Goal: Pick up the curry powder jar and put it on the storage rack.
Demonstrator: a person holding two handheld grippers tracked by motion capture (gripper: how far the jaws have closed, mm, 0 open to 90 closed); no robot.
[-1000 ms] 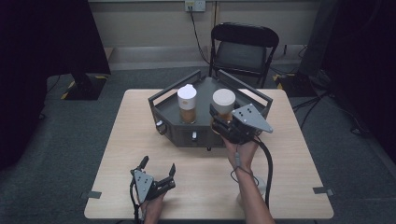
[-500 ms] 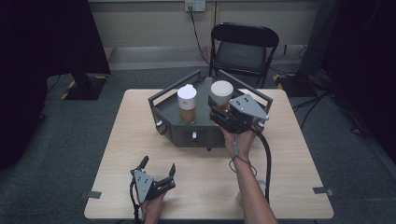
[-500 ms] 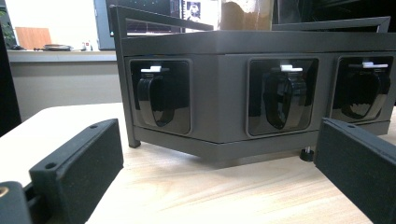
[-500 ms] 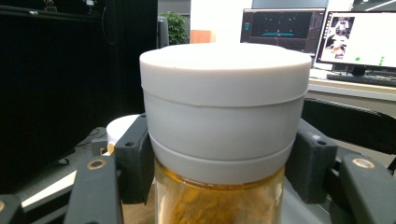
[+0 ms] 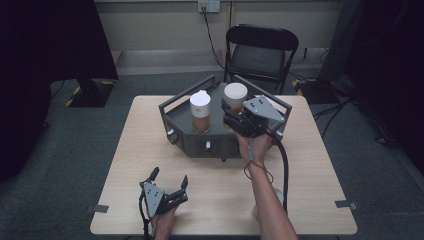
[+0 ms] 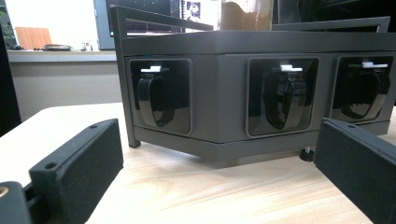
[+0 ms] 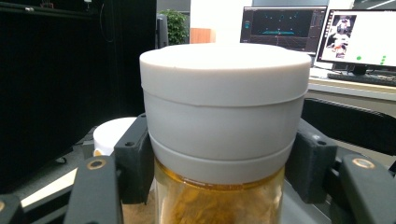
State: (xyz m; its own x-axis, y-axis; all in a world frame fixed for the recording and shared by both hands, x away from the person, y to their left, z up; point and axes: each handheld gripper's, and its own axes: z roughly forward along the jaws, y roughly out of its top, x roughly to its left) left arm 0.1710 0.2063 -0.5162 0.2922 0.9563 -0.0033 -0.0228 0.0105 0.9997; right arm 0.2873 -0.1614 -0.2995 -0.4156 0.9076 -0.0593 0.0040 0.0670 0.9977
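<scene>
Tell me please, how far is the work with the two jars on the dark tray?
Done: the right gripper is shut on the jar with the flat white lid, its pads at both sides below the lid. In hand: that jar is held over the dark tray. Left: the other jar stands untouched on the tray, and the left gripper waits open on the table.
</scene>
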